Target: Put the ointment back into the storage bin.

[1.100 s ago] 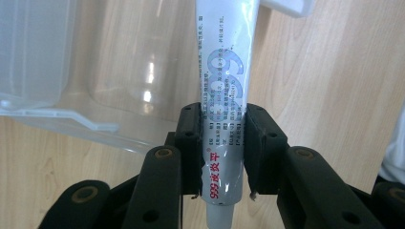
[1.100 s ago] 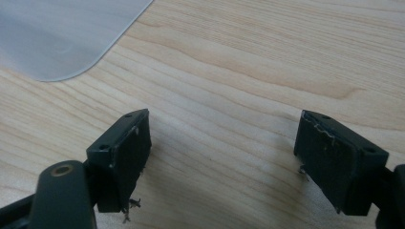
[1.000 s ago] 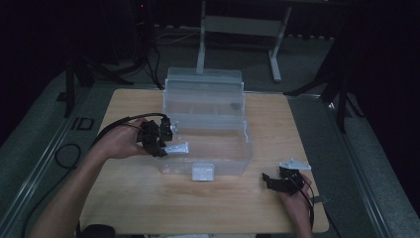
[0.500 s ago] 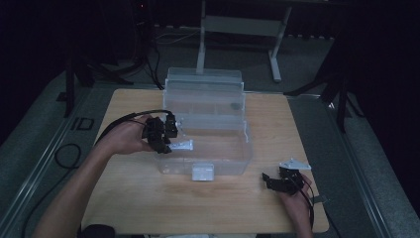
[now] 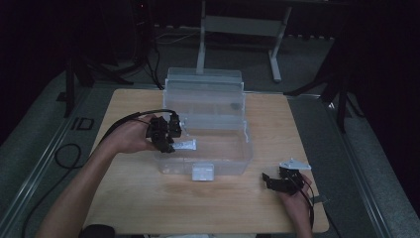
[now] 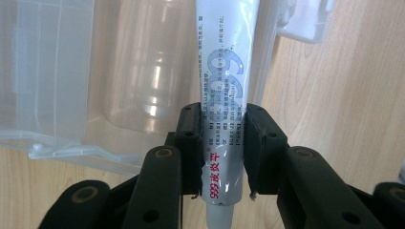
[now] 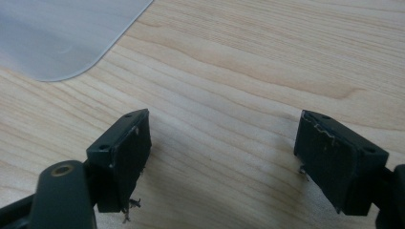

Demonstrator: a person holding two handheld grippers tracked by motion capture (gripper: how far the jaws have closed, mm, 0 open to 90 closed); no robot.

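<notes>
Your left gripper (image 5: 171, 141) clamps the tube (image 6: 224, 95) near its cap end, its tail reaching toward three o'clock over the open box (image 5: 237, 158), apparently for dropping in. Your right gripper (image 7: 222, 157) rests on the table (image 5: 148, 208) at five o'clock, jaws wide and empty.

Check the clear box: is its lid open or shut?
Open. The clear box has its lid standing up behind it, and the tube reaches over its rim.

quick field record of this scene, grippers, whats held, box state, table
left gripper: shut on a white tube, held over the box's left edge
right gripper: open, nothing between its jaws, low over the table near its right front corner
box: clear plastic, lid open, standing behind
table: light wood
</notes>
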